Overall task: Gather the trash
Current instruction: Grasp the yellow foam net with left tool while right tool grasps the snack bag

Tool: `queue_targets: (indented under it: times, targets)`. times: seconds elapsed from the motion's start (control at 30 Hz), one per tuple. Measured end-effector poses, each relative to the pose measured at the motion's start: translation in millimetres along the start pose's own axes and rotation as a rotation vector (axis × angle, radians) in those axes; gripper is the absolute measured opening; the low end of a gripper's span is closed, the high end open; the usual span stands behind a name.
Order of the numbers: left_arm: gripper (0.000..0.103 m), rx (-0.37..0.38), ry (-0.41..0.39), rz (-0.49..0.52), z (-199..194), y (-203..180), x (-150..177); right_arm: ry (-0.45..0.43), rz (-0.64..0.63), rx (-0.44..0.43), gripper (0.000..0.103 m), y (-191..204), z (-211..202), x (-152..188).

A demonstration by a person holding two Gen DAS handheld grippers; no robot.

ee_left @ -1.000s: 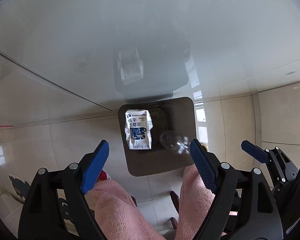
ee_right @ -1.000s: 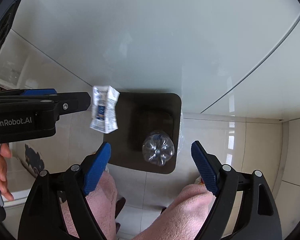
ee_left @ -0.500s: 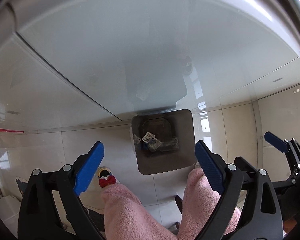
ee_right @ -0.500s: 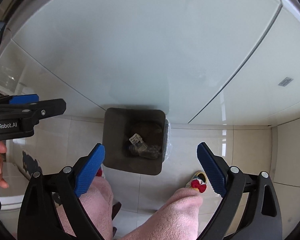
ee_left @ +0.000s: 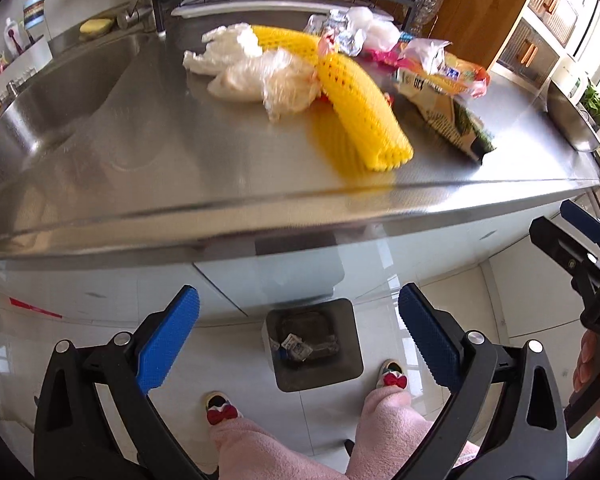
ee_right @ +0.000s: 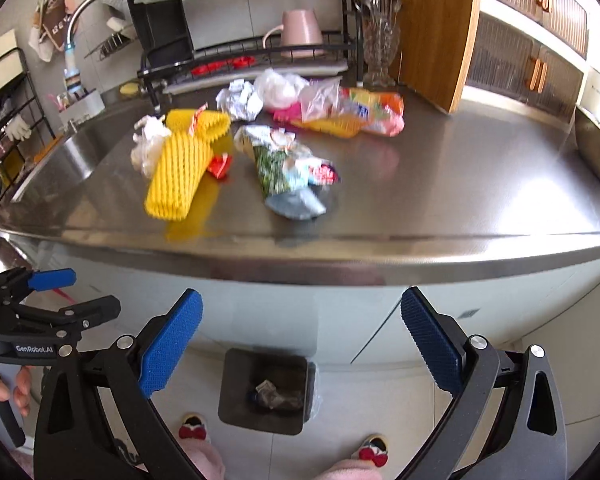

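My left gripper (ee_left: 298,338) is open and empty, held above the floor in front of the counter. My right gripper (ee_right: 298,338) is open and empty beside it. A dark trash bin (ee_left: 342,376) (ee_right: 236,408) stands on the floor below, with a carton and a bottle inside. On the steel counter (ee_left: 140,168) lies a pile of trash: a yellow foam net (ee_left: 360,112) (ee_right: 180,168), white plastic bags (ee_left: 268,80), a green snack bag (ee_right: 280,164) (ee_left: 452,120), an orange wrapper (ee_right: 364,114), crumpled foil (ee_right: 240,100).
A sink (ee_left: 60,92) is set in the counter's left end. A dish rack (ee_right: 240,56) with a pink cup (ee_right: 300,32) stands at the back, next to a wooden board (ee_right: 432,32). My legs and slippers (ee_left: 394,380) flank the bin.
Both grippers have tilted up from the bin to face the counter. The carton and bottle dropped a second ago now lie in the bin.
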State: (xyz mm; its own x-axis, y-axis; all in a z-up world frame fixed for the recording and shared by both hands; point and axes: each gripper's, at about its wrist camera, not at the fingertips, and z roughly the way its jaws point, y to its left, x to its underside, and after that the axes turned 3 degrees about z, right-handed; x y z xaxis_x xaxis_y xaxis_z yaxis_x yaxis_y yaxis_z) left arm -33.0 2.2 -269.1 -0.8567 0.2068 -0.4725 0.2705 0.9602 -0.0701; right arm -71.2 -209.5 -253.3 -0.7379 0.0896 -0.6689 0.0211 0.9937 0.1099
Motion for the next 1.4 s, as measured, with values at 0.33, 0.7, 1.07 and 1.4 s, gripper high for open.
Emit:
queue_targets:
  times: [0.33, 0.7, 1.07, 1.4]
  targets:
    - [0.076, 0.047, -0.081, 0.012, -1, -8, -58, -0.060, 0.003, -0.031, 0.084, -3, 17, -54]
    - [0.048, 0.114, 0.001, 0.017, 44, -20, -91, 0.037, -0.038, -0.064, 0.069, -3, 65, -63]
    - [0.015, 0.175, 0.000, 0.036, 47, -23, -96, 0.087, -0.033, -0.131, 0.005, -3, 85, -61]
    - [0.010, 0.166, -0.064, 0.041, 19, -20, -92, 0.017, -0.086, -0.132, 0.001, 6, 60, -65]
